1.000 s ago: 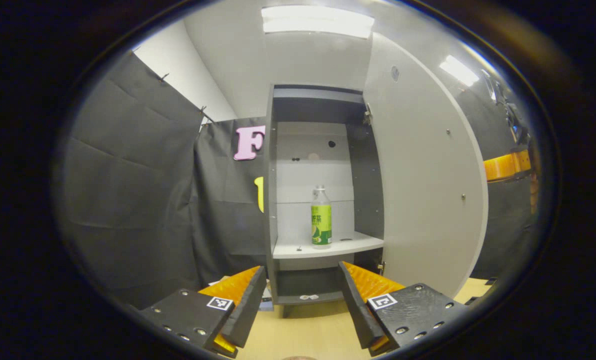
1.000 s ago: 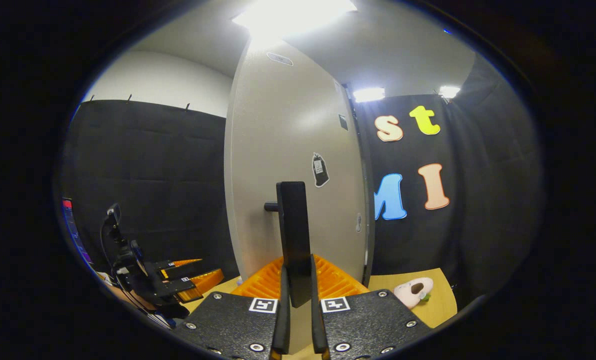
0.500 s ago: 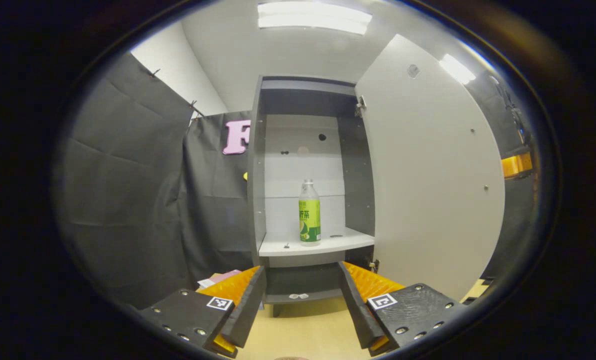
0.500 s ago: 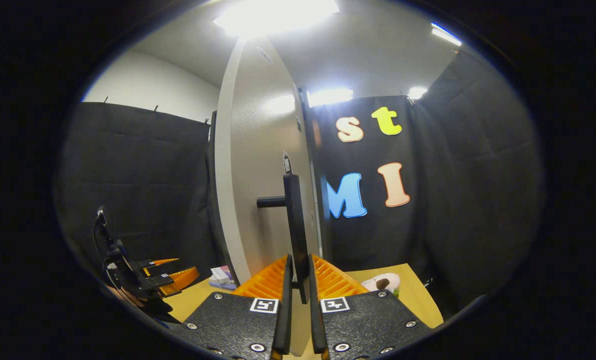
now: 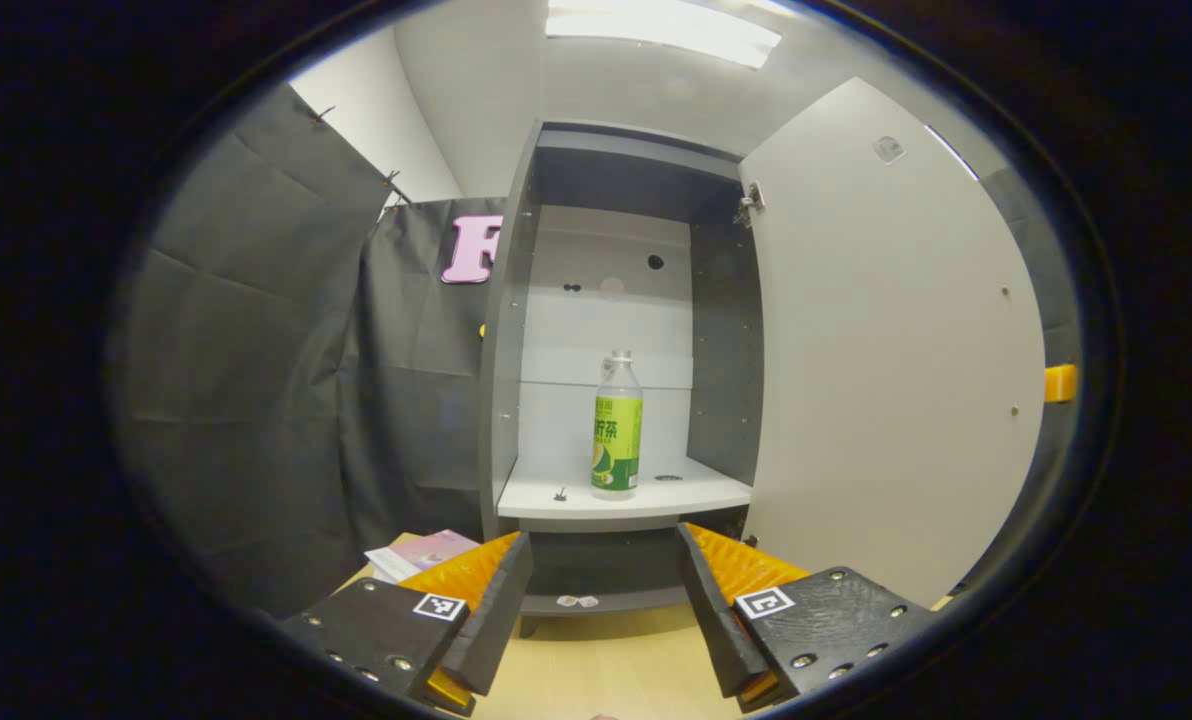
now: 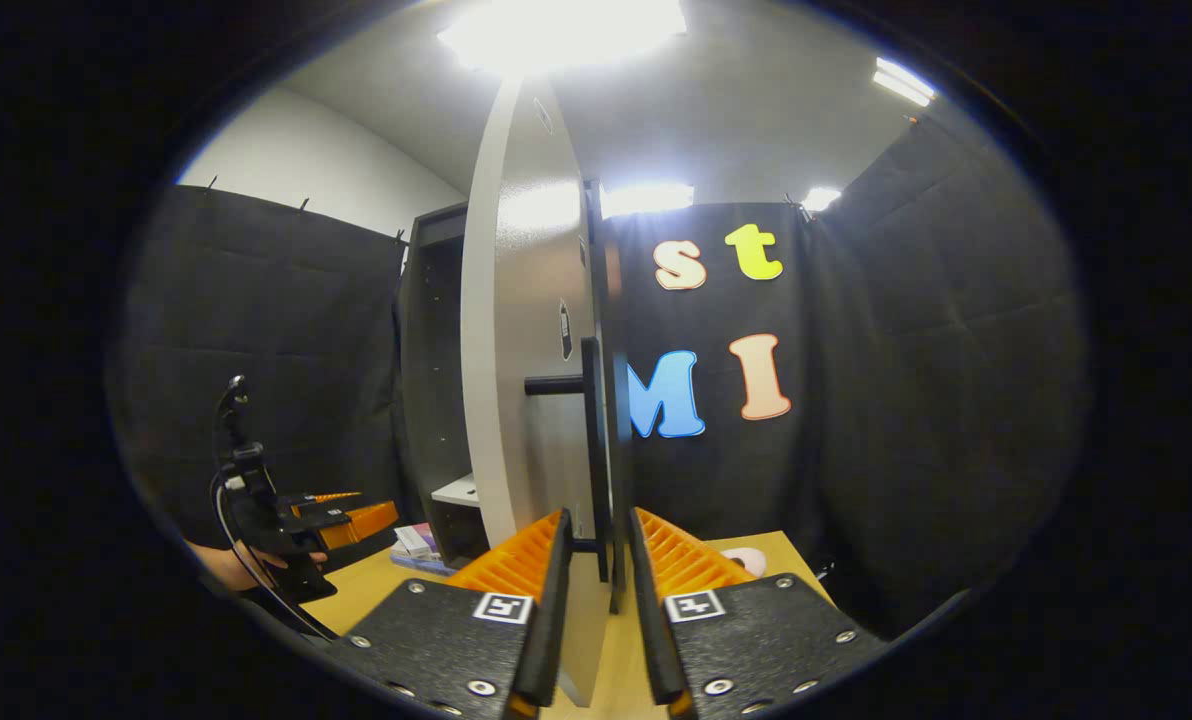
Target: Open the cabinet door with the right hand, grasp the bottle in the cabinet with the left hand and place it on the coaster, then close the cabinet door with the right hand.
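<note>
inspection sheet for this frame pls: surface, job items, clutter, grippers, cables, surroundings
Surface: tan table, bare in front of the cabinet.
Job's things: cabinet door swung wide open; bottle upright on the shelf; coaster nothing seen.
Clutter: booklets beside the cabinet base.
Grippers: left hand-held gripper open, short of the bottle; right hand-held gripper straddles the door handle, slightly parted.
Cables: black cable by the left hand-held gripper.
Surroundings: black cloth walls, ceiling lights.

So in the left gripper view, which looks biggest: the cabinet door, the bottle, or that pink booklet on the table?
1. Cabinet door, by far the largest.
2. Bottle.
3. Pink booklet, though it's partly hidden behind a finger, so bottle versus booklet is unsure.
</note>
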The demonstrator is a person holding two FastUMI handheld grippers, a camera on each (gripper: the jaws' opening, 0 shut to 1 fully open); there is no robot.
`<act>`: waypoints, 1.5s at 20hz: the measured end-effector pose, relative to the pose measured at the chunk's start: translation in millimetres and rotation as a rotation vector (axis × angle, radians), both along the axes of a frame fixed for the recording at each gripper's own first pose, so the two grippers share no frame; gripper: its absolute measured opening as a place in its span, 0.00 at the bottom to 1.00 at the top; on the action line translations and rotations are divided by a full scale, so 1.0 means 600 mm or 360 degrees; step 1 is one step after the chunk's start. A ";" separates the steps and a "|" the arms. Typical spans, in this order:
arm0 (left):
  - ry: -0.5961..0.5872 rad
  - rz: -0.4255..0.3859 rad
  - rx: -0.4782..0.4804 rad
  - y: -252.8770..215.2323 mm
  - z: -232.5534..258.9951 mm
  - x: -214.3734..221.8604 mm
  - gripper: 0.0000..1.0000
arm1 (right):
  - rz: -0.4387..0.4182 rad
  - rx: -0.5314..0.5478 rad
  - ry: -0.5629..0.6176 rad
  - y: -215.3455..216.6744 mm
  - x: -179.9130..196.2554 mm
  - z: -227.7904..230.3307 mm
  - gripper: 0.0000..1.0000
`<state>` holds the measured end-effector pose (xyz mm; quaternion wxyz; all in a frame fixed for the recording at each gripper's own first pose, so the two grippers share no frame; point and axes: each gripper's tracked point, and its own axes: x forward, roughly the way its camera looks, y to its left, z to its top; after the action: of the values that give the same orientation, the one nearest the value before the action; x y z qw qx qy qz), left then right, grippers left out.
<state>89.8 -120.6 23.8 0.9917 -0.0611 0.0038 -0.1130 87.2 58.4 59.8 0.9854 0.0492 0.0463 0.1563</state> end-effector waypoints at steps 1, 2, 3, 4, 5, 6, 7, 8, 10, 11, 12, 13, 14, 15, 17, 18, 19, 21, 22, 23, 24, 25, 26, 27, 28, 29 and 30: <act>0.0000 -0.0005 -0.0004 -0.002 0.005 0.012 0.86 | -0.0044 -0.0016 -0.0005 -0.016 -0.012 -0.003 0.58; 0.0002 -0.0011 -0.0010 -0.004 0.011 0.030 0.82 | -0.0104 -0.0027 -0.0010 -0.032 -0.016 -0.007 0.79; 0.0005 -0.0018 -0.0017 -0.008 0.016 0.044 0.82 | -0.0165 -0.0028 -0.0010 -0.050 -0.025 -0.010 0.90; 0.0004 -0.0024 -0.0025 -0.011 0.022 0.060 0.82 | -0.0223 -0.0019 -0.0007 -0.067 -0.032 -0.014 0.95; 0.0004 -0.0037 -0.0030 -0.014 0.028 0.078 0.82 | -0.0276 -0.0005 0.0002 -0.085 -0.040 -0.017 0.95; 0.0004 -0.0047 -0.0030 -0.018 0.033 0.095 0.82 | -0.0330 0.0007 0.0012 -0.103 -0.043 -0.021 0.95; -0.0002 -0.0061 -0.0029 -0.024 0.040 0.113 0.86 | -0.0383 0.0009 0.0025 -0.122 -0.045 -0.024 0.95; -0.0004 -0.0071 -0.0021 -0.028 0.045 0.130 0.82 | -0.0434 0.0008 0.0044 -0.137 -0.047 -0.034 0.95; -0.0024 -0.0088 0.0000 -0.038 0.055 0.167 0.86 | -0.0521 0.0010 0.0091 -0.162 -0.055 -0.051 0.95; -0.0033 -0.0088 0.0011 -0.041 0.059 0.187 0.85 | -0.0555 0.0019 0.0113 -0.172 -0.062 -0.058 0.95; -0.0037 -0.0089 0.0017 -0.048 0.057 0.206 0.82 | -0.0578 0.0027 0.0127 -0.177 -0.064 -0.064 0.94; -0.0032 -0.0089 0.0017 -0.054 0.056 0.225 0.82 | -0.0601 0.0032 0.0141 -0.185 -0.068 -0.069 0.94; -0.0030 -0.0095 0.0013 -0.060 0.054 0.244 0.82 | -0.0623 0.0029 0.0156 -0.191 -0.070 -0.075 0.94; -0.0028 -0.0098 0.0014 -0.065 0.053 0.264 0.82 | -0.0646 0.0021 0.0170 -0.198 -0.074 -0.080 0.94; -0.0032 -0.0086 0.0033 -0.071 0.052 0.302 0.82 | -0.0672 0.0004 0.0203 -0.205 -0.083 -0.093 0.94; -0.0031 -0.0084 0.0037 -0.077 0.049 0.323 0.82 | -0.0683 -0.0007 0.0218 -0.209 -0.083 -0.098 0.94; -0.0023 -0.0094 0.0038 -0.084 0.047 0.339 0.82 | -0.0694 -0.0022 0.0231 -0.213 -0.085 -0.103 0.94; 0.0008 -0.0116 0.0036 -0.098 0.035 0.363 0.82 | -0.0716 -0.0053 0.0258 -0.222 -0.087 -0.114 0.94; 0.0018 -0.0119 0.0040 -0.103 0.030 0.381 0.82 | -0.0725 -0.0061 0.0270 -0.225 -0.087 -0.119 0.94; 0.0021 -0.0113 0.0044 -0.106 0.028 0.395 0.82 | -0.0731 -0.0064 0.0281 -0.227 -0.090 -0.122 0.94; 0.0016 -0.0105 0.0045 -0.109 0.029 0.406 0.82 | -0.0735 -0.0062 0.0290 -0.230 -0.089 -0.126 0.94; 0.0006 -0.0100 0.0047 -0.113 0.032 0.415 0.82 | -0.0739 -0.0058 0.0298 -0.232 -0.088 -0.128 0.94; -0.0007 -0.0099 0.0061 -0.116 0.034 0.425 0.82 | -0.0742 -0.0053 0.0307 -0.236 -0.087 -0.132 0.94; -0.0012 -0.0087 0.0084 -0.118 0.034 0.434 0.82 | -0.0745 -0.0052 0.0316 -0.239 -0.087 -0.135 0.94; -0.0011 -0.0076 0.0107 -0.121 0.034 0.442 0.82 | -0.0748 -0.0051 0.0322 -0.243 -0.086 -0.139 0.94; -0.0005 -0.0059 0.0126 -0.121 0.033 0.447 0.82 | -0.0749 -0.0050 0.0327 -0.247 -0.085 -0.141 0.94; -0.0004 -0.0025 0.0151 -0.117 0.031 0.452 0.82 | -0.0747 -0.0046 0.0332 -0.251 -0.081 -0.146 0.94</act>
<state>361.2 -190.9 42.4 0.9926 -0.0140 0.0083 -0.1207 38.6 -92.2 -27.6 0.9852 0.0603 0.1372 -0.0833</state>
